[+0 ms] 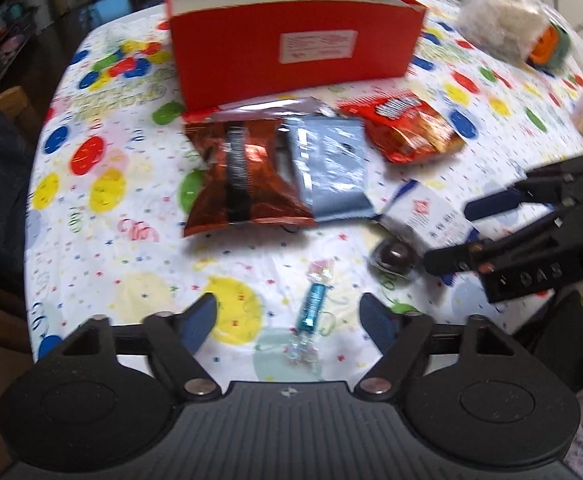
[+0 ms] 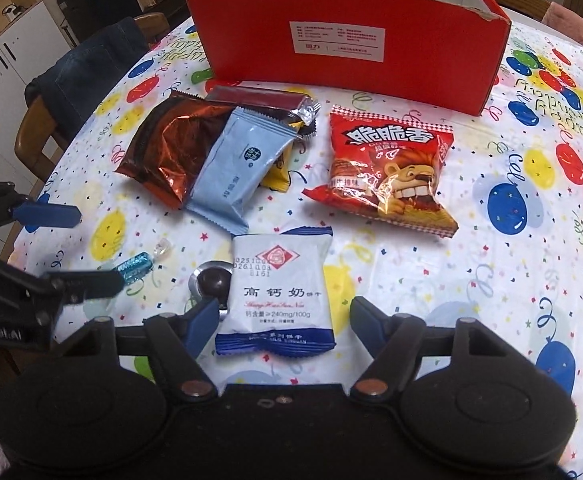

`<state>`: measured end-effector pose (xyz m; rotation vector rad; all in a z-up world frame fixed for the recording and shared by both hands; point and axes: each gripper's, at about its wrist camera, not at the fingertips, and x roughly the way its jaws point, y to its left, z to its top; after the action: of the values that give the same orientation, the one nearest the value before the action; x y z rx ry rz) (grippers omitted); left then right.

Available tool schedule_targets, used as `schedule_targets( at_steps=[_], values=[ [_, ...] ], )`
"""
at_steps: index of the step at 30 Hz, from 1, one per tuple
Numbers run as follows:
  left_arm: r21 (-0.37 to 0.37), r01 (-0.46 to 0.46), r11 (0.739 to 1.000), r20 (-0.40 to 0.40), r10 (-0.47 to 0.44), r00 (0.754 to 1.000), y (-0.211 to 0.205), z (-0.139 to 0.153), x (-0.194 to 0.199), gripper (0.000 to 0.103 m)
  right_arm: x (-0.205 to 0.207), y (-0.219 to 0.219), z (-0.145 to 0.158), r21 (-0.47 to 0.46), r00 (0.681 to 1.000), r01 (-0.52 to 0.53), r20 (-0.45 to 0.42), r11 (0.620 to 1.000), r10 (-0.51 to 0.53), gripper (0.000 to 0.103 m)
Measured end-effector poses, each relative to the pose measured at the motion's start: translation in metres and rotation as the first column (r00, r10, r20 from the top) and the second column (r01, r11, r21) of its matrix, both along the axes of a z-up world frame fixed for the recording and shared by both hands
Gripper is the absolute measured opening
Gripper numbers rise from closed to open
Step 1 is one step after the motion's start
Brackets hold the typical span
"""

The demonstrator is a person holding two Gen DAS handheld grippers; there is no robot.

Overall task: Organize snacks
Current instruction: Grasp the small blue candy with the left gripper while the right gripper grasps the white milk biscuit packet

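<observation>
A: Snacks lie loose on the worktop [image 2: 491,280] with its balloon-print plastic cover, all in front of the open red cardboard box [image 2: 347,56]. Why are the tools placed so?

B: Each seems lined up on one piece. The right tool [image 2: 283,316] straddles the white and blue biscuit packet [image 2: 279,292]; its blue pads stand either side, the left one close against the packet's edge, and the packet lies flat, not gripped. The left tool [image 1: 287,316] stands open around the small blue foil-wrapped sweet [image 1: 311,312], not touching it.

A: And the others?

B: The crinkled copper-brown foil bag [image 2: 167,152] lies partly under the pale blue flat sachet [image 2: 239,168], the red lion-print crisp bag [image 2: 391,176] sits apart to their right, and the dark round chocolate [image 2: 211,280] rests just beside the biscuit packet.

A: What is in the box?

B: Its white inner wall shows; its floor is hidden, so one cannot tell. It likely awaits the snacks.
</observation>
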<state>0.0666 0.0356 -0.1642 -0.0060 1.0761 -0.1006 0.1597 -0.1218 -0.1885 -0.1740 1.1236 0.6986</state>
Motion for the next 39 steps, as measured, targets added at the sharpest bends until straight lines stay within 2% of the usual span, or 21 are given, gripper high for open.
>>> schedule_targets(
  at_steps=[1,10,14,16,21,31,39],
  values=[
    [0.004,0.015,1.0,-0.005,-0.015,1.0,-0.003,-0.002,0.0,0.061,0.0,0.0,0.0,0.0,1.0,-0.001,0.0,1.0,0.001,0.069],
    [0.022,0.085,0.996,-0.019,-0.085,0.996,-0.019,-0.011,0.004,0.035,-0.001,0.005,-0.002,-0.007,1.0,-0.023,0.002,1.0,0.023,0.059],
    [0.004,0.082,0.997,-0.028,-0.082,0.996,-0.018,-0.014,0.005,0.032,-0.001,0.003,-0.002,-0.002,1.0,-0.02,0.006,1.0,0.02,0.057],
    [-0.002,0.069,0.998,-0.039,-0.069,0.997,-0.017,-0.016,0.007,0.022,-0.001,0.002,-0.002,-0.007,1.0,-0.011,0.01,1.0,0.011,0.053],
    [-0.043,0.025,0.999,-0.054,-0.028,0.998,-0.009,-0.017,0.009,0.012,-0.001,-0.001,0.0,0.002,1.0,0.007,0.007,1.0,-0.007,0.051],
    [-0.078,-0.014,0.997,-0.071,0.008,0.997,-0.006,-0.015,0.01,0.011,-0.003,-0.005,0.005,0.019,0.999,0.037,-0.001,0.999,-0.037,0.049],
    [-0.114,-0.068,0.991,-0.061,0.061,0.996,0.004,-0.007,0.009,0.011,-0.004,-0.012,0.02,0.071,0.998,0.062,-0.004,0.996,-0.062,0.049]
  ],
)
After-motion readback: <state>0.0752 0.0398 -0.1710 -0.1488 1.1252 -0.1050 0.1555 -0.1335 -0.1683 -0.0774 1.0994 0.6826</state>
